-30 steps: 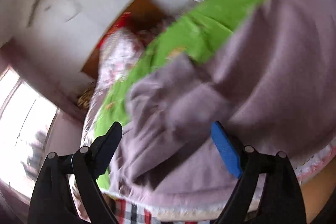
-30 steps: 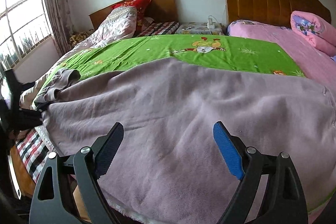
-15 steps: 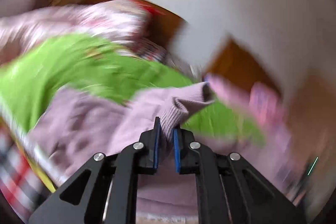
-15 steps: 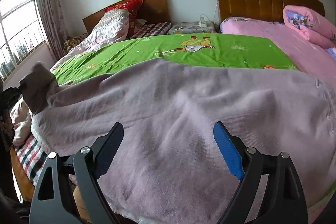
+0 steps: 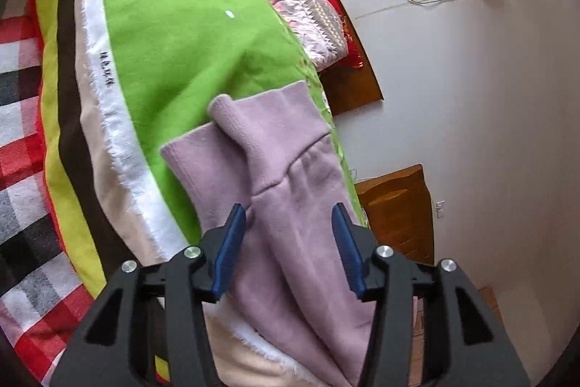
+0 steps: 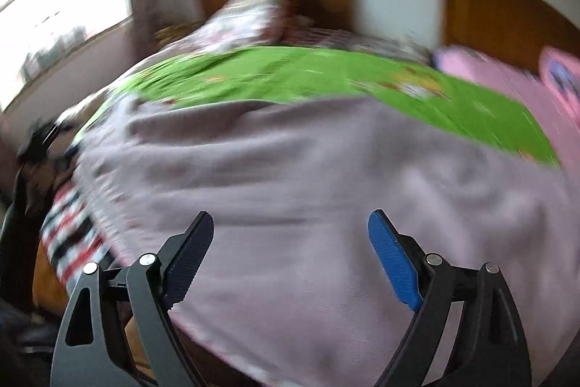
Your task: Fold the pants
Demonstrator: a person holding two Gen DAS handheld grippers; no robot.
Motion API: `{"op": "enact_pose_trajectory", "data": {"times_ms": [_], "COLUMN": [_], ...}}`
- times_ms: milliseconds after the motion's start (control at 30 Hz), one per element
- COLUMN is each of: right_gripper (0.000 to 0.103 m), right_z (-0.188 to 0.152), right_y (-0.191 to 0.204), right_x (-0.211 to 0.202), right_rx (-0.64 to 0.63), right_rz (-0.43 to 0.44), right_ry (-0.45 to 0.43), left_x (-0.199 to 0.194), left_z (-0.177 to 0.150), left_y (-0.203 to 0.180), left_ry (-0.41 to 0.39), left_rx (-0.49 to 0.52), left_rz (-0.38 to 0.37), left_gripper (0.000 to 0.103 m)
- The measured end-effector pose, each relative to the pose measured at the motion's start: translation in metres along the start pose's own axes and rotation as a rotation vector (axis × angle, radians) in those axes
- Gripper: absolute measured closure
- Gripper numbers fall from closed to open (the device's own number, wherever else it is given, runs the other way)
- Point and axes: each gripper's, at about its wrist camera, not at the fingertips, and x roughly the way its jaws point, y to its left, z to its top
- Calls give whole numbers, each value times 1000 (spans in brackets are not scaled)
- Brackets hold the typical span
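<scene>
The mauve pants lie spread across the near part of the bed on a green sheet. In the left wrist view a pant leg with its ribbed cuff lies on the green sheet. My left gripper is open with the leg between its jaws, not pinched. My right gripper is open and empty just above the pants near the bed's front edge. The right wrist view is blurred.
A red, black and white checked blanket hangs at the bed's side. Wooden headboards and a white wall stand behind. A pink bed is to the right. A window is at the left.
My left gripper was shut on the pant cuff and lifting it; now it has opened and the cuff lies on the green sheet. My right gripper stayed open and shifted over the pants.
</scene>
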Motion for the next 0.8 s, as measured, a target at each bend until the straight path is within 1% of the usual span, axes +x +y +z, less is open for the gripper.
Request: {"op": "enact_pose_trajectory", "data": {"times_ms": [33, 100, 133, 200, 233, 300, 367, 467, 533, 567, 600, 667, 733, 800], "right_gripper": [20, 33, 36, 49, 51, 62, 67, 68, 68, 69, 74, 77, 78, 78], "right_z": [3, 9, 10, 12, 12, 10, 8, 4, 1, 0, 0, -1, -2, -7], "right_y": [15, 52, 67, 100, 109, 127, 134, 143, 146, 147, 148, 147, 146, 149], "right_x": [3, 9, 14, 27, 33, 47, 53, 57, 56, 58, 61, 65, 67, 67], "right_rx": [-50, -172, -225, -339, -371, -436, -454, -489, -500, -513, -525, -525, -542, -585], "right_rz": [34, 111, 140, 203, 212, 216, 236, 219, 228, 212, 186, 179, 170, 153], "right_ry": [-2, -7, -2, 14, 21, 53, 77, 95, 97, 100, 108, 121, 123, 114], "left_x": [-6, -5, -8, -5, -1, 3, 6, 1, -6, -7, -6, -7, -12, -14], "left_z": [-6, -10, -13, -15, -14, -16, -17, -26, -29, -29, -28, -28, -28, -28], "left_y": [-5, -14, -16, -18, -17, -18, -17, -15, -11, -10, -8, -7, -7, -8], "left_ry": [-1, 10, 19, 39, 47, 53, 50, 49, 49, 50, 50, 51, 48, 46], "left_rx": [11, 37, 43, 47, 46, 45, 47, 40, 36, 36, 37, 42, 53, 65], "left_rz": [1, 6, 10, 26, 30, 29, 26, 15, 7, 5, 3, 8, 26, 36], "left_gripper": [54, 54, 54, 54, 54, 54, 55, 55, 55, 55, 55, 58, 67, 68]}}
